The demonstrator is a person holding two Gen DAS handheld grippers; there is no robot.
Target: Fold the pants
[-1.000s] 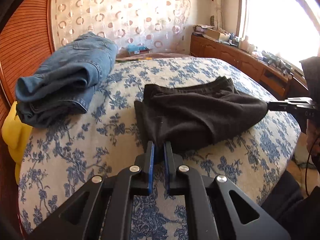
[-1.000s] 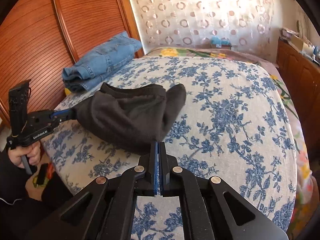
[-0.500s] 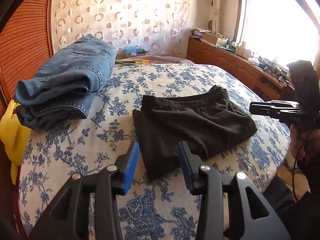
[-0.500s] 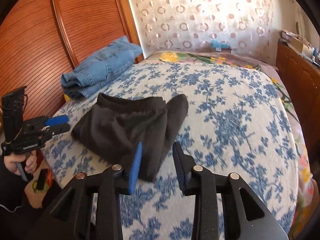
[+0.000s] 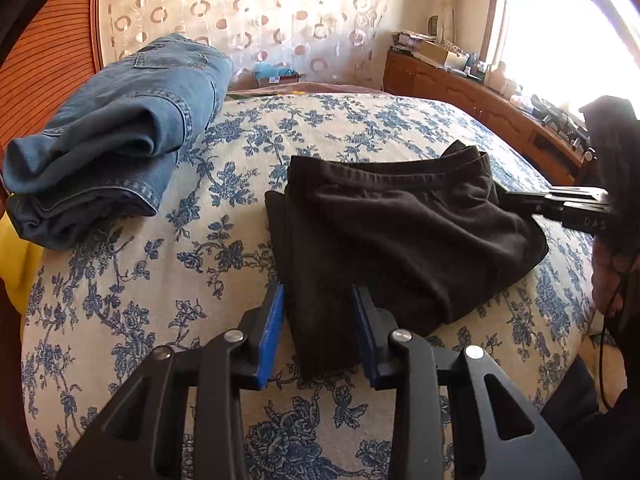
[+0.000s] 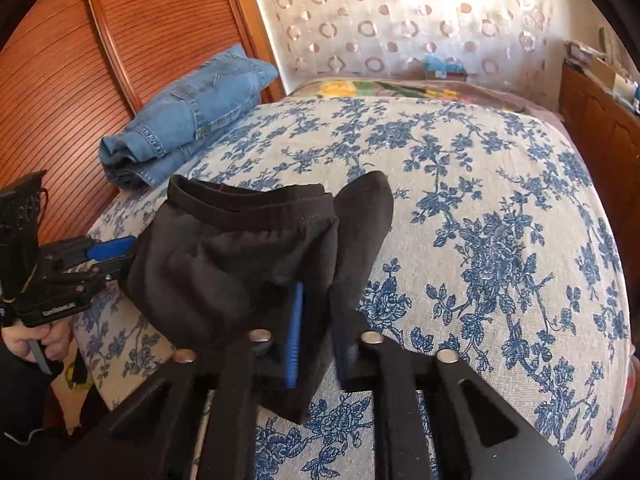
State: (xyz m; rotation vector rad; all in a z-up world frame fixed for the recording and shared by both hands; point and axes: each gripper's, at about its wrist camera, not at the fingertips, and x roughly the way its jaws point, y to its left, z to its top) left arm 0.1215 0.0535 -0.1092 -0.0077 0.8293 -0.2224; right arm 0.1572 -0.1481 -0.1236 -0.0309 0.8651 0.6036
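The black pants (image 5: 400,240) lie folded into a squat bundle on the blue-flowered bed cover (image 5: 160,300), waistband towards the far side. My left gripper (image 5: 318,292) straddles the near left corner of the bundle. Its blue pads (image 5: 272,328) are closing, with flat cloth between them and no pinch showing. My right gripper (image 6: 320,300) is shut on a thick fold of the black pants (image 6: 224,264) at their other end. In the left wrist view the right gripper (image 5: 516,200) meets the bundle's right edge. In the right wrist view the left gripper (image 6: 124,256) is at the bundle's left edge.
Folded blue jeans (image 5: 120,128) lie at the far left of the bed against a slatted wooden panel (image 6: 80,60). Something yellow (image 5: 16,260) shows under them at the bed's edge. A cluttered wooden cabinet (image 5: 480,96) runs under the window on the right. A person's hand (image 6: 36,340) holds the left gripper.
A second ago both grippers held the pants taut between them. They let go, the pants settled on the bed, and both came back onto the bundle's ends, where the right jaws shut.
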